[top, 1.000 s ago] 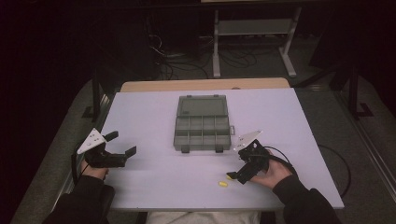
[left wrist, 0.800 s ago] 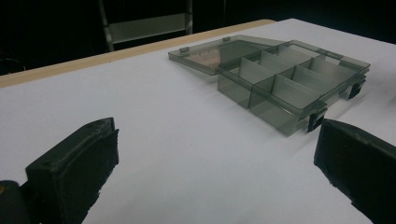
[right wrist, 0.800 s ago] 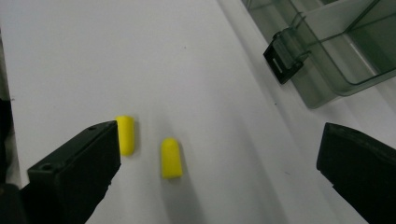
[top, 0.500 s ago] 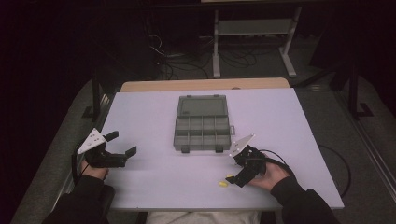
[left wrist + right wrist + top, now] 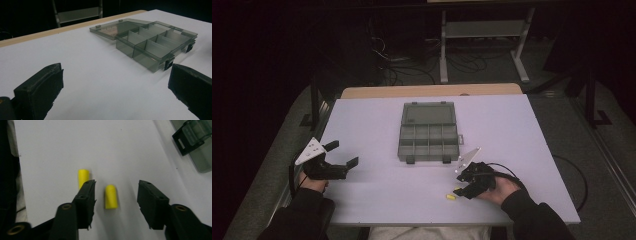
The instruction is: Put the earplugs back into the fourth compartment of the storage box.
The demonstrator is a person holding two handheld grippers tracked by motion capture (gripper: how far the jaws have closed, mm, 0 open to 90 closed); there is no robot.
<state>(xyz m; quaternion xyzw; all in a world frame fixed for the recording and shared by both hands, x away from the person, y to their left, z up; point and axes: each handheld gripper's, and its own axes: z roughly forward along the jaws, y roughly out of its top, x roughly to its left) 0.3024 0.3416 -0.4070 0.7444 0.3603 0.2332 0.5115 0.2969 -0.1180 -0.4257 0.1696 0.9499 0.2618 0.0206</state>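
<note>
Two small yellow foam earplugs lie on the white table near its front edge. One earplug (image 5: pixel 111 196) rests between the jaws of my right gripper (image 5: pixel 116 197), which stands open over it. The other earplug (image 5: pixel 83 177) lies just outside the left jaw, partly behind it. From above, the right gripper (image 5: pixel 463 187) points left at an earplug (image 5: pixel 450 196). A smoky grey compartment box (image 5: pixel 429 135) sits open at mid-table, its lid laid back. My left gripper (image 5: pixel 343 153) hovers open at the table's left edge, facing the box (image 5: pixel 155 42) with nothing between its jaws.
The box's black latches (image 5: pixel 186 141) lie just beyond the right gripper. A wooden strip (image 5: pixel 432 90) runs along the table's far edge. Behind it stand a metal stand (image 5: pixel 484 40) and floor cables. Bare white tabletop (image 5: pixel 377 190) stretches between the two grippers.
My right gripper has slid left and toward the front edge, down over the earplugs. The left gripper has stayed put.
</note>
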